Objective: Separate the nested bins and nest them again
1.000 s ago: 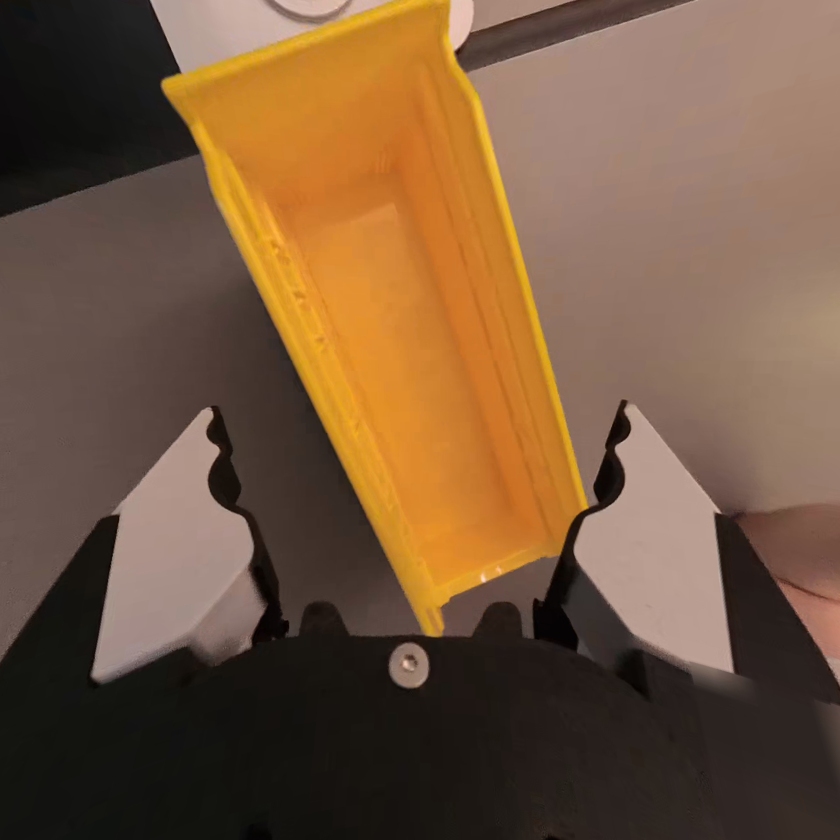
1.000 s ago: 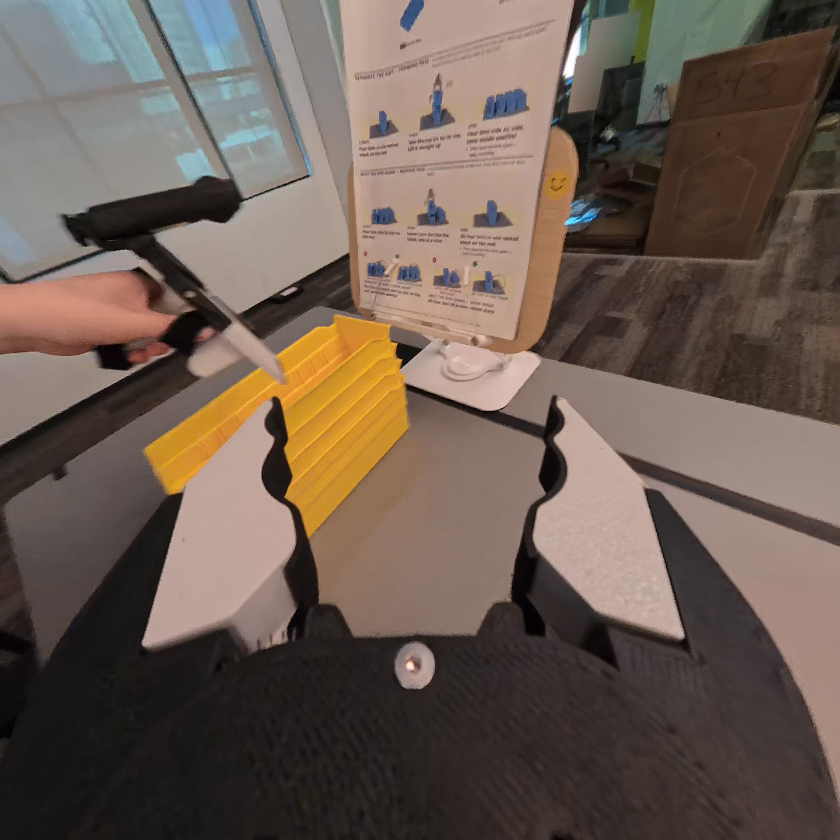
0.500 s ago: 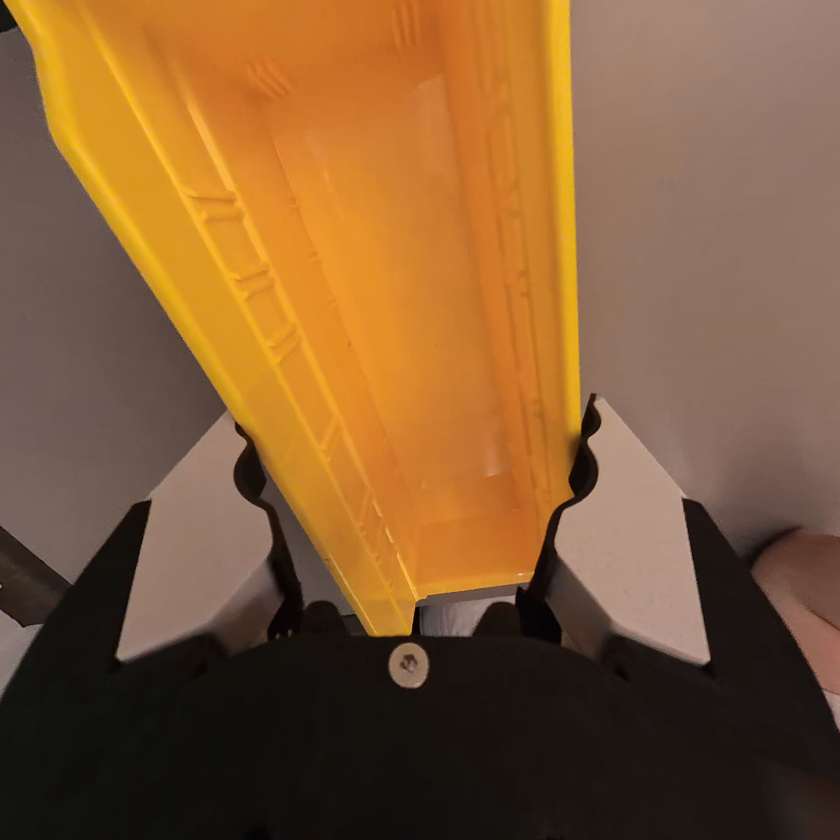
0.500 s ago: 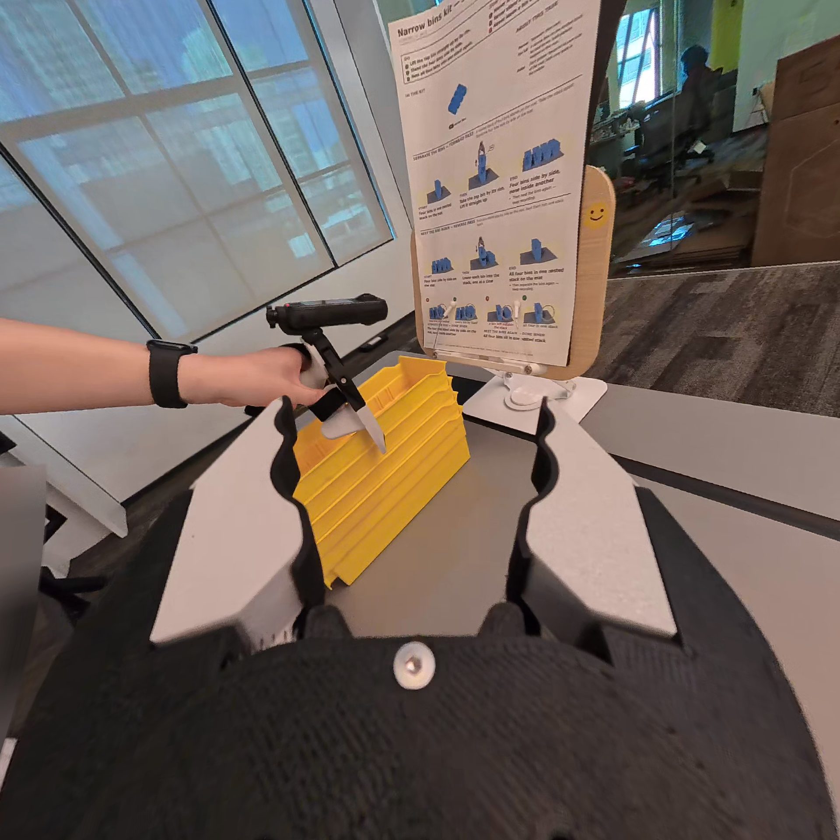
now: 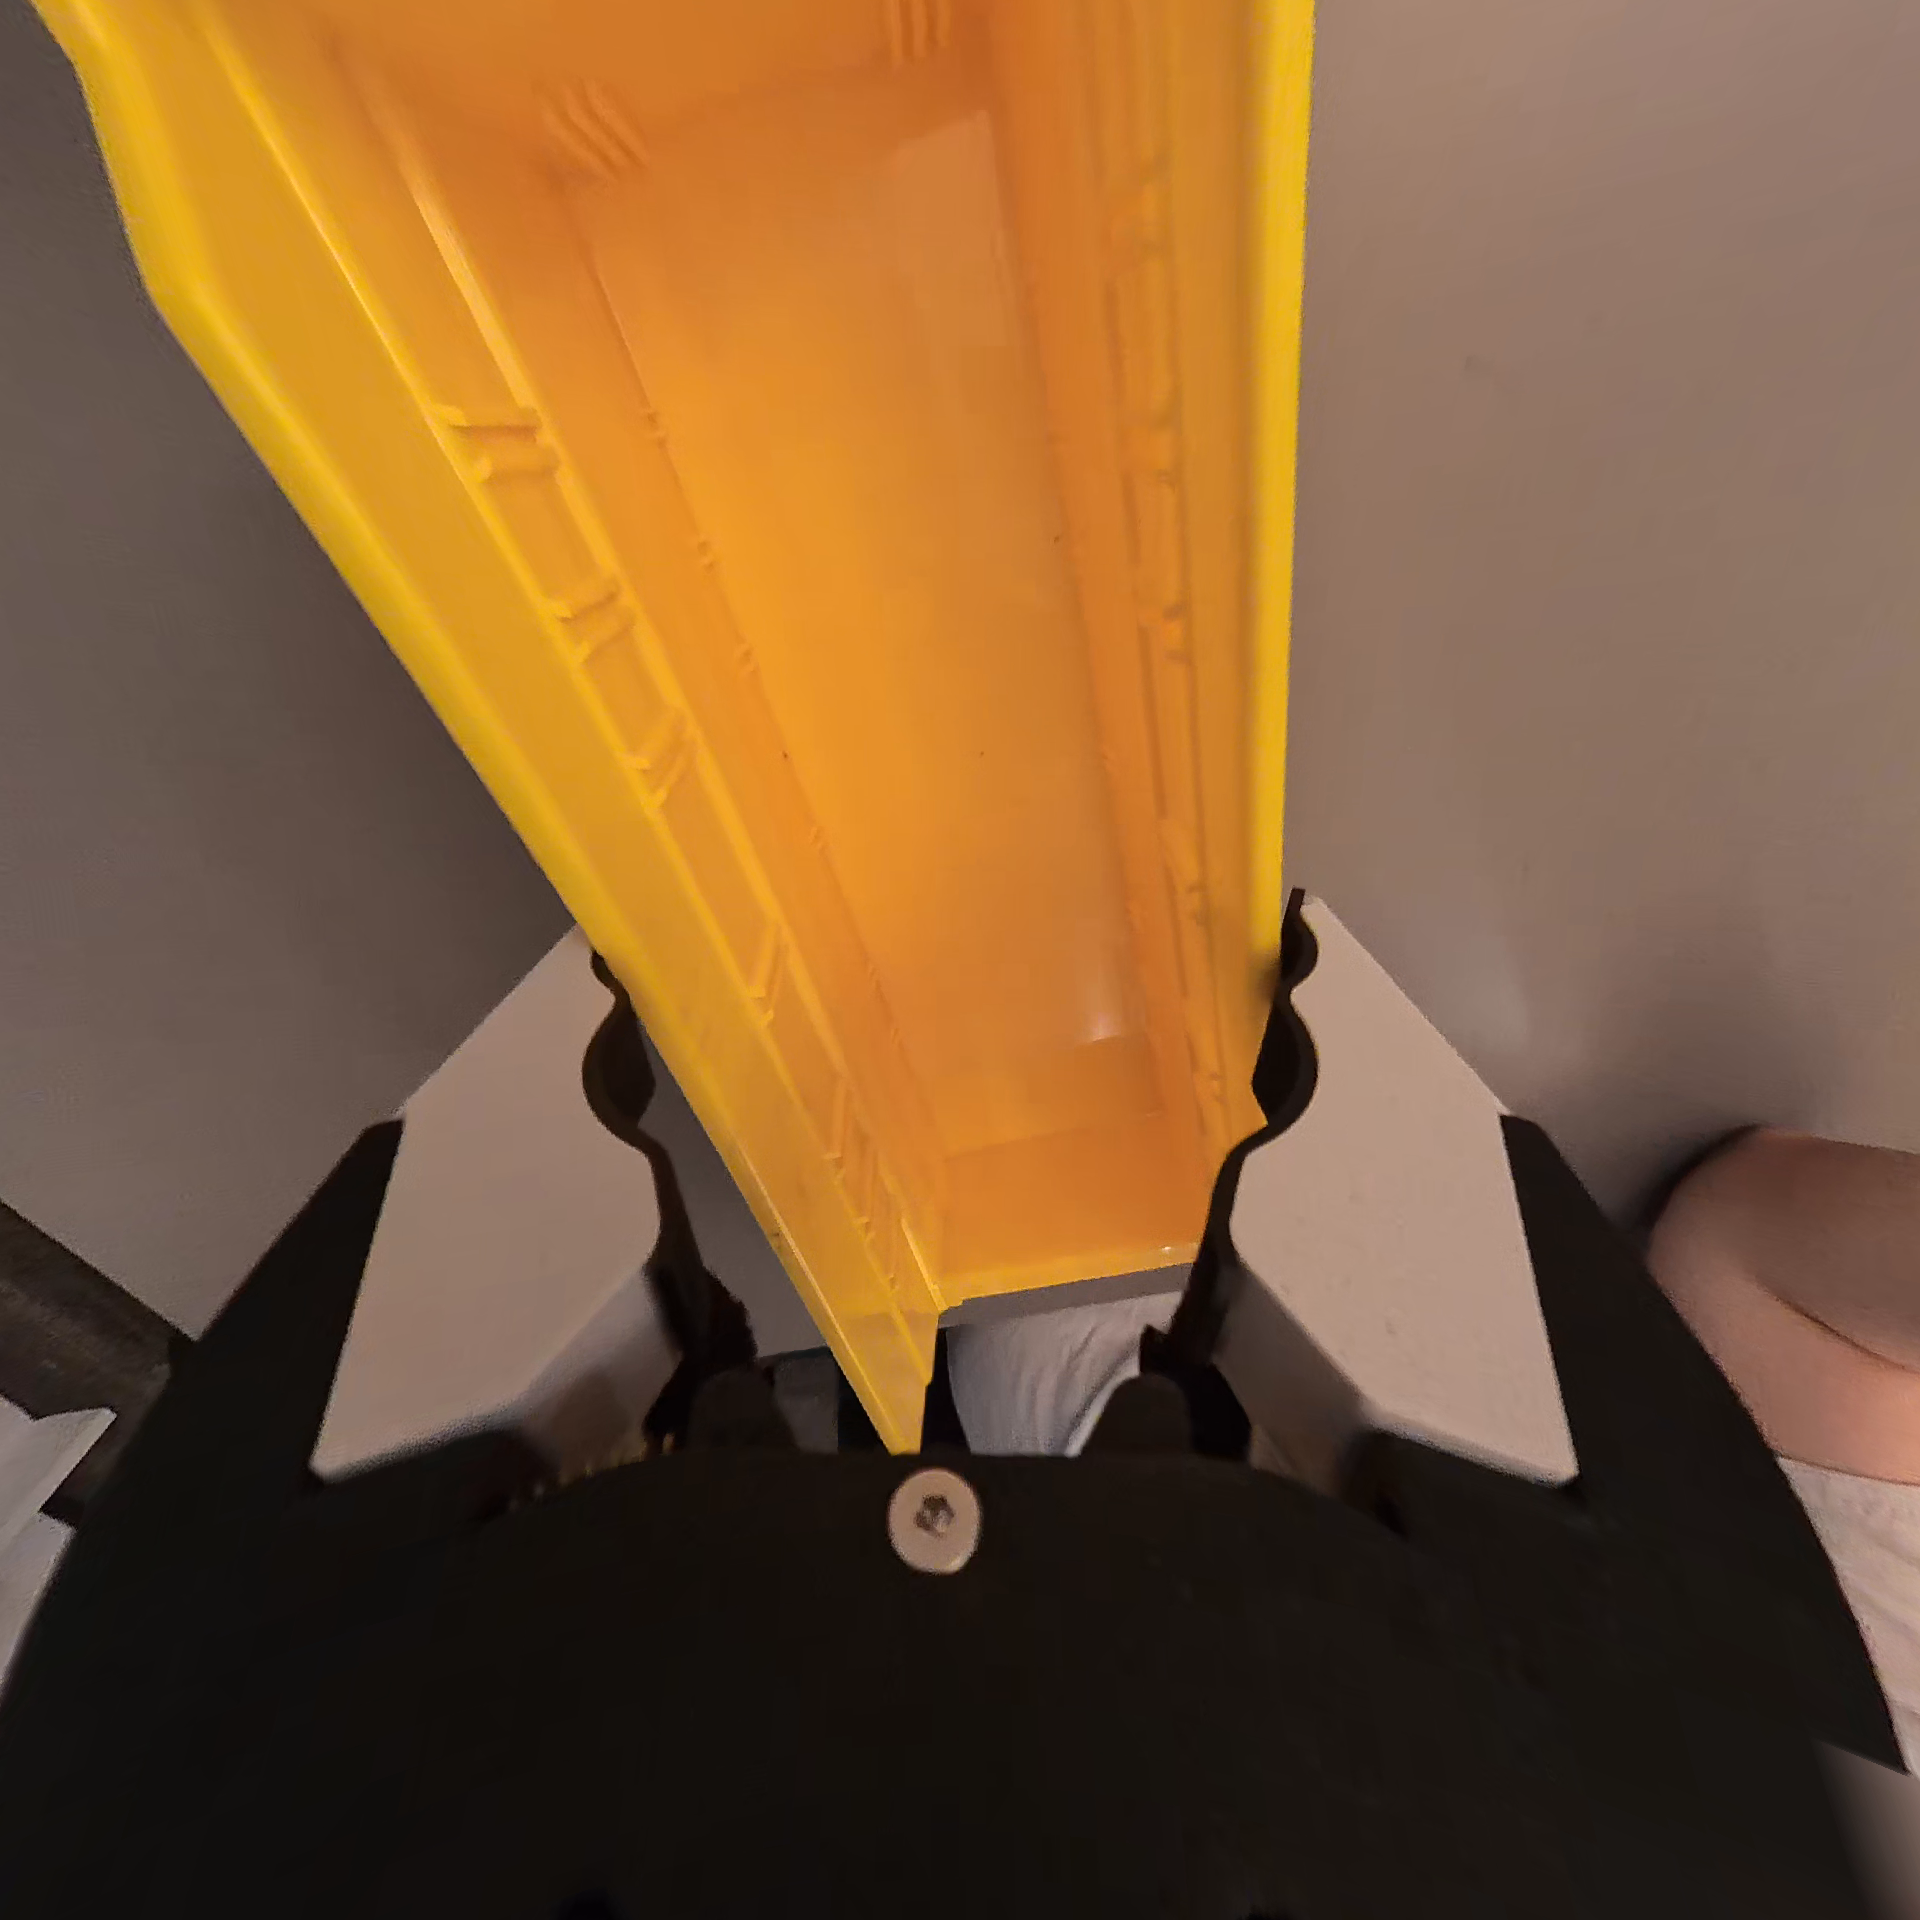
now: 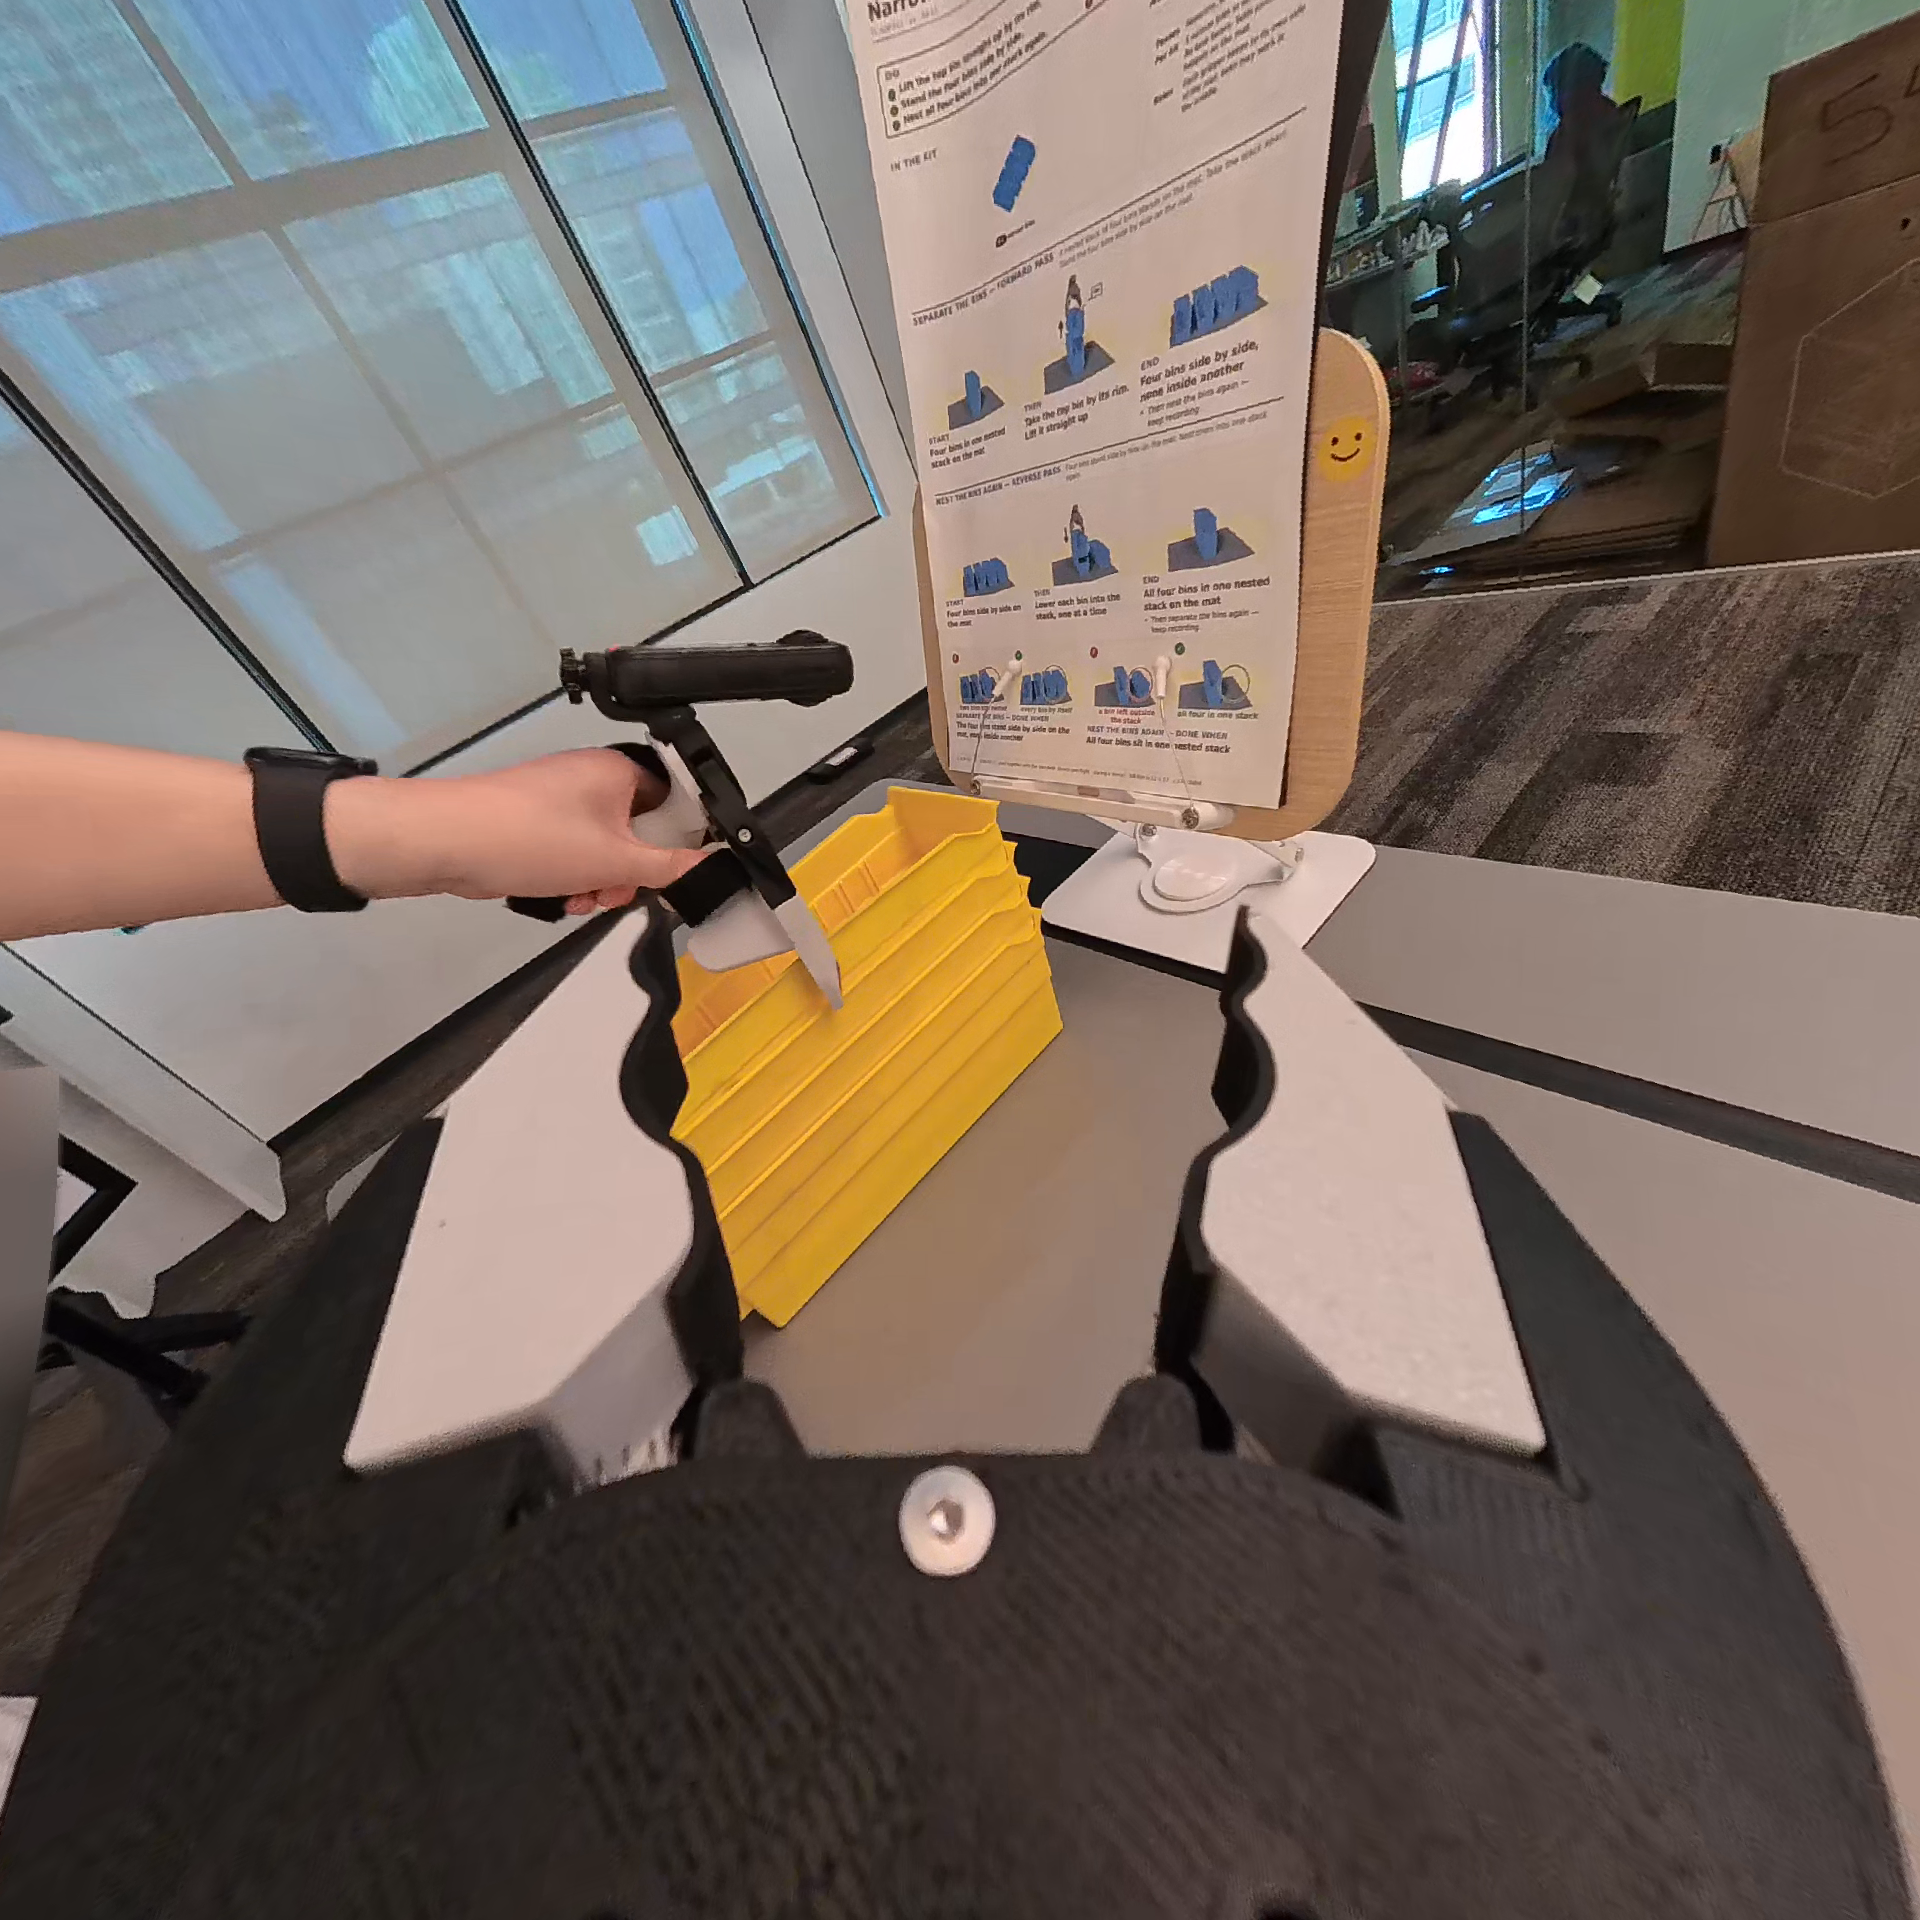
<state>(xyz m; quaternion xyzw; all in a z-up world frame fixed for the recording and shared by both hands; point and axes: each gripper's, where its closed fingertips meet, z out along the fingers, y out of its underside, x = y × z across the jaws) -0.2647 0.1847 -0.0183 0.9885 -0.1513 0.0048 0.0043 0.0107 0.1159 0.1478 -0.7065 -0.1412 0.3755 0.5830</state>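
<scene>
The left gripper [image 5: 940, 940] straddles the top yellow bin [image 5: 883, 623] — whether its pads press, I cannot tell; the right gripper [image 6: 940, 1023] hangs spread, bare, near the stack.

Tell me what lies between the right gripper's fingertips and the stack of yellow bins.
Only bare grey tabletop, in the right wrist view; the right gripper stands open short of the yellow bins.

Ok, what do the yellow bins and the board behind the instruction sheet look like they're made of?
The yellow bins look like moulded plastic with a smooth, slightly glossy finish: crisp ribs, thin walls, and a soft highlight inside the top bin. The board looks like light wood or wood-look laminate, matte, with faint grain and rounded corners; which one is hard to tell.
</scene>
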